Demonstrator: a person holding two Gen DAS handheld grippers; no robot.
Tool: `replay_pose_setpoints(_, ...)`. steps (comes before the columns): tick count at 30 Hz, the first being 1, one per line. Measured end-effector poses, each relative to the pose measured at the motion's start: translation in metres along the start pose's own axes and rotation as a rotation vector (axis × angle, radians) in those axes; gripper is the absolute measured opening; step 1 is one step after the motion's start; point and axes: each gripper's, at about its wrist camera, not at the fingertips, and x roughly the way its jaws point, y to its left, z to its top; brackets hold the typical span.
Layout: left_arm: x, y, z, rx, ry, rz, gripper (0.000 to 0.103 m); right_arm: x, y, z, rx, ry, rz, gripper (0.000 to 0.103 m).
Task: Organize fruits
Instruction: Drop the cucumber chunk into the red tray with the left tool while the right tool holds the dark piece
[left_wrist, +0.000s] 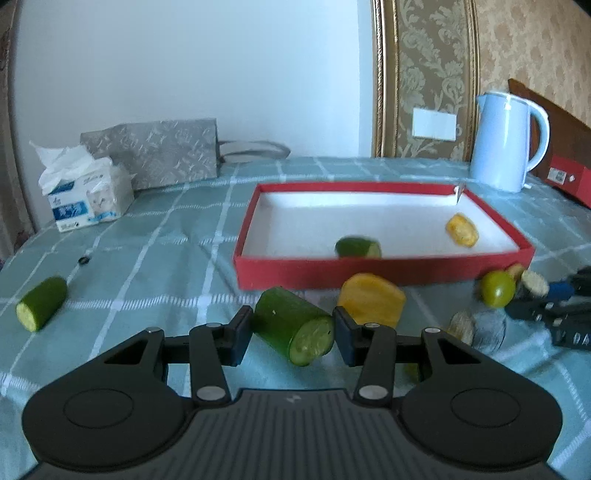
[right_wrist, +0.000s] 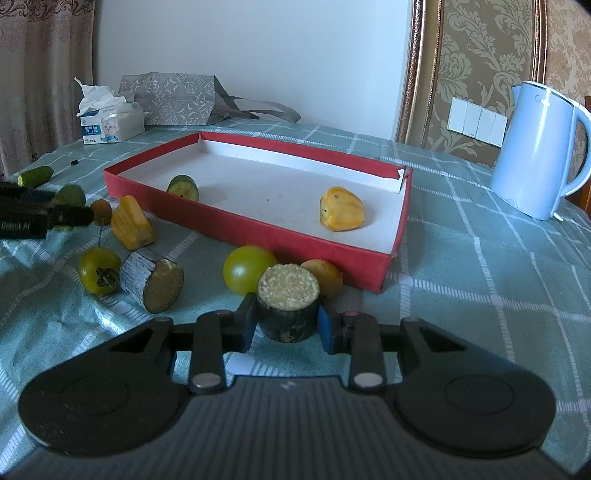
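Note:
In the left wrist view, my left gripper (left_wrist: 291, 332) is shut on a green cucumber piece (left_wrist: 295, 330) just in front of the red tray (left_wrist: 384, 271). The tray holds a green piece (left_wrist: 357, 247) and a yellow piece (left_wrist: 461, 229). A yellow pepper piece (left_wrist: 371, 297) lies behind the held cucumber. In the right wrist view, my right gripper (right_wrist: 286, 325) is shut on a dark cylinder piece with a pale cut top (right_wrist: 288, 302), near the tray's front wall (right_wrist: 303, 240). A green tomato (right_wrist: 246, 268) and an orange piece (right_wrist: 325, 277) sit behind it.
Loose on the checked cloth: another cucumber piece (left_wrist: 41, 302), a second green tomato (right_wrist: 98, 270), a grey cylinder piece (right_wrist: 153, 279), a yellow pepper piece (right_wrist: 131, 222). A blue kettle (right_wrist: 535, 151), a tissue pack (right_wrist: 110, 123) and a grey bag (right_wrist: 173, 98) stand at the back.

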Motion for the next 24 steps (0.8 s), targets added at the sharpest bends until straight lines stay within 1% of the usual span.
replay_pose_setpoints(2, 0.001, -0.001, 0.010, -0.001, -0.010, -0.010, 0.046, 0.000, 0.001, 0.000, 0.000, 0.000, 0.000, 0.031)
replay_pose_setpoints(4, 0.005, -0.003, 0.021, 0.003, -0.024, -0.004, 0.046, 0.000, 0.001, 0.000, 0.001, -0.001, 0.000, 0.031)
replay_pose_setpoints(7, 0.017, -0.004, 0.037, 0.004, -0.033, -0.001, 0.046, 0.000, 0.001, 0.000, -0.001, -0.002, -0.002, 0.031)
replay_pose_setpoints(10, 0.039, -0.002, 0.053, -0.024, -0.010, -0.002, 0.046, 0.000, 0.001, 0.000, -0.002, -0.002, -0.003, 0.031)
replay_pose_setpoints(15, 0.078, 0.005, 0.070, -0.070, 0.047, 0.001, 0.046, 0.001, 0.001, 0.000, -0.002, -0.002, -0.002, 0.032)
replay_pose_setpoints(17, 0.093, 0.008, 0.073, -0.087, 0.079, -0.007, 0.046, 0.001, 0.000, 0.000, 0.001, -0.002, 0.000, 0.032)
replay_pose_setpoints(19, 0.105, 0.009, 0.074, -0.093, 0.093, 0.002, 0.046, 0.000, 0.000, 0.000, 0.004, -0.002, 0.002, 0.032)
replay_pose_setpoints(23, 0.119, 0.009, 0.072, -0.089, 0.110, 0.027, 0.047, 0.000, 0.001, 0.000, 0.004, -0.002, 0.002, 0.032)
replay_pose_setpoints(24, 0.120, 0.009, 0.071, -0.089, 0.105, 0.032, 0.048, 0.000, 0.001, 0.000, 0.004, -0.002, 0.002, 0.032)
